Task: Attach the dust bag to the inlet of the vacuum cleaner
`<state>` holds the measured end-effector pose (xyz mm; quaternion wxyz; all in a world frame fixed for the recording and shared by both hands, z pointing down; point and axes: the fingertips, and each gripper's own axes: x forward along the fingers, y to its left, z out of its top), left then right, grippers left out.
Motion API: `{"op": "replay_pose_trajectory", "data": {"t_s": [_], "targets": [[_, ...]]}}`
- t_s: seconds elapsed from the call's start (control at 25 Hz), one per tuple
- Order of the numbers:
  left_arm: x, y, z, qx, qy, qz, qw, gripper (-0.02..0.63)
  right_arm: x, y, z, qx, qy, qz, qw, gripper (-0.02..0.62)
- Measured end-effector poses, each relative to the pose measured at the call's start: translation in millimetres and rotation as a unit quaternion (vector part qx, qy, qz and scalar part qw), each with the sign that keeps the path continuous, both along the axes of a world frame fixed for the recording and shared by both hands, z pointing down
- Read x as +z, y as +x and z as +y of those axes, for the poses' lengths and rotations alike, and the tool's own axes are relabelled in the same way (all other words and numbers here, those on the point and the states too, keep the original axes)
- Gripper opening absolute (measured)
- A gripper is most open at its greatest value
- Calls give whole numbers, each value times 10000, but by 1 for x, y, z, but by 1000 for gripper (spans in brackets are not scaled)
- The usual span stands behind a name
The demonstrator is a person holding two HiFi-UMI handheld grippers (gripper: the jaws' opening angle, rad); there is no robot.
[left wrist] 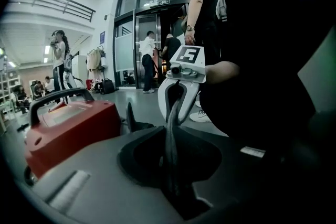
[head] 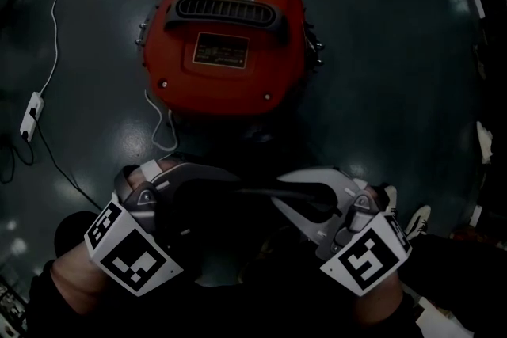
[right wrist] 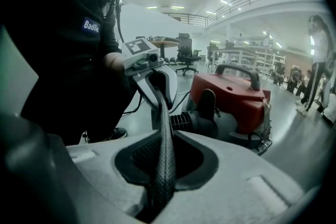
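Dust bag [right wrist: 164, 155], black textured fabric, is clamped by my left gripper [head: 226, 187] and right gripper [head: 289, 194]; I'd keep it taut towards the red vacuum cleaner [head: 226, 36].

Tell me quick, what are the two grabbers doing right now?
Left gripper: closed on the thin black textured fabric strip stretched between both grippers.
Right gripper: closed on the same strip's other end.

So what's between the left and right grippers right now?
A thin black textured strip, likely the dust bag's edge, spans from the left gripper to the right gripper, pinched by both. Both gripper views show it.
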<state>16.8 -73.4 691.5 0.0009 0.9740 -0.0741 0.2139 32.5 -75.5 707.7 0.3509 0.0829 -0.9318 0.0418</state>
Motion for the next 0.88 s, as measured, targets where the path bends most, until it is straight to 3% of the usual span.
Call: {"op": "replay_pose_trajectory", "data": {"t_s": [0.32, 0.56, 0.88], "targets": [[4, 9, -4, 209, -194, -50, 9996, 51, 5, 10, -1, 136, -162, 189, 9996, 52], [3, 2, -4, -39, -204, -27, 9998, 46, 3, -2, -12, 62, 160, 171, 9997, 72], [-1, -8, -10, -84, -155, -51, 9998, 51, 4, 0, -11, 124, -143, 94, 9998, 72]]}}
